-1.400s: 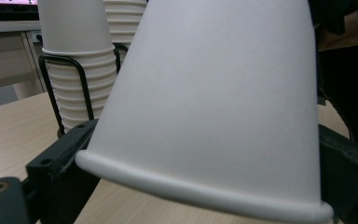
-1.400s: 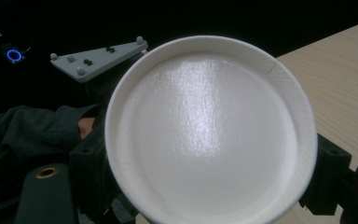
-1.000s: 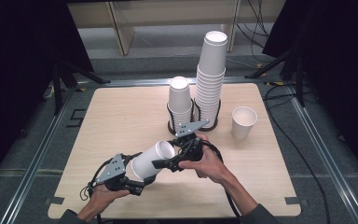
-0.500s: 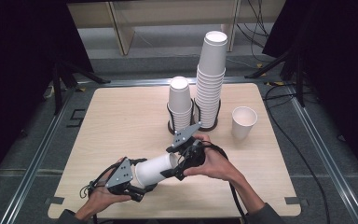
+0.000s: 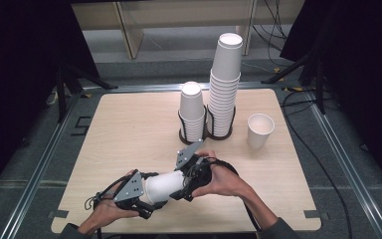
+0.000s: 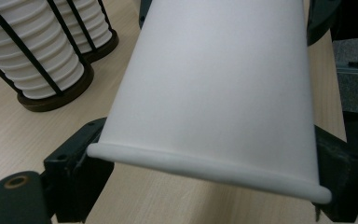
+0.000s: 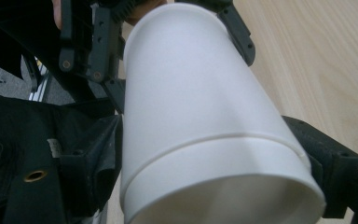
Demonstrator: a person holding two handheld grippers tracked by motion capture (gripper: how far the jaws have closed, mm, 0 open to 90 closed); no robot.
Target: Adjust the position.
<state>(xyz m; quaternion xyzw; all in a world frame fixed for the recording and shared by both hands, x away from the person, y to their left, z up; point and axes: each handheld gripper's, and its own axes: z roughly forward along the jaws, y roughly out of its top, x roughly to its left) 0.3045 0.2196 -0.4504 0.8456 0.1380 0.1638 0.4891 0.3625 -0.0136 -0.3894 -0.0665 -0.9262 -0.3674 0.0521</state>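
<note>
White paper cups (image 5: 165, 185) lie on their side in the air, low over the near part of the light wood table (image 5: 124, 129), at about 6 o'clock in the high view. There is a line around them in the right gripper view (image 7: 205, 140), so one cup sits pushed inside another. The left gripper (image 5: 146, 201) is at the 7 o'clock end and the right gripper (image 5: 189, 180) is at the 5 o'clock end. The left gripper has just been closing, and the cups are between its two black jaws, one jaw on each side of the rim end (image 6: 205, 168), pressing on it. The right gripper has its jaws on each side of the other end of the cups and holds them too. A hand (image 5: 107, 214) holds the left gripper and another hand (image 5: 226, 180) holds the right one. Far up the table at about 12 o'clock stand two black wire holders. The left holder has a short stack of cups (image 5: 191, 112) in it, and the right holder has a tall stack of cups (image 5: 225, 84) that leans a little. The two holders stand just beside each other. A single cup (image 5: 259, 130) stands upright with its mouth up at about 2 o'clock, near the tall stack but not touching it
</note>
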